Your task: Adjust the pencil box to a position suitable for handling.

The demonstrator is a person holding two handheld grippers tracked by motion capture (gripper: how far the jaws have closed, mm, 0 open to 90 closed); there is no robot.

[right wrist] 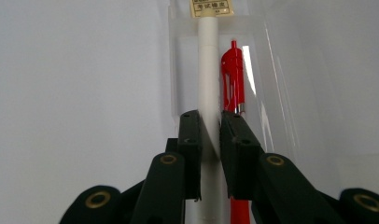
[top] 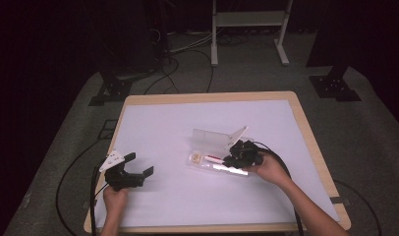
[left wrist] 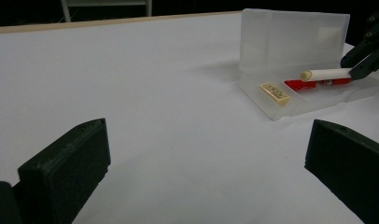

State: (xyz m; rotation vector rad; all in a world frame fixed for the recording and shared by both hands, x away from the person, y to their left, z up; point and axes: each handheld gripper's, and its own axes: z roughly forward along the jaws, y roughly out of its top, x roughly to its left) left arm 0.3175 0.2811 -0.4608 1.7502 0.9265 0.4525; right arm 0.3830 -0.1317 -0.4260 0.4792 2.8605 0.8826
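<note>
Gripping a white pen (right wrist: 208, 70) between its two black jaws, the right gripper (right wrist: 210, 140) holds it over the open clear pencil case (top: 214, 139) near the middle of the table (top: 305, 128). In the right gripper view the pen's long axis runs straight away from the jaws, along the length of the case's tray, its far end reaching the small eraser (right wrist: 212, 7) at the tray's far end. A red pen (right wrist: 233, 74) lies in the tray just beside it and parallel. In the left gripper view the white pen (left wrist: 325, 73) sits roughly level, above the red pen (left wrist: 318, 84), its free end pointing toward the eraser (left wrist: 274, 93). The case's lid (left wrist: 290, 42) stands upright behind the tray.

The left gripper (top: 133, 172) rests at the near left of the table, well apart from the case, its jaws wide apart with nothing between them. Bare white surface lies all round the case, widest to the left and toward the far edge
</note>
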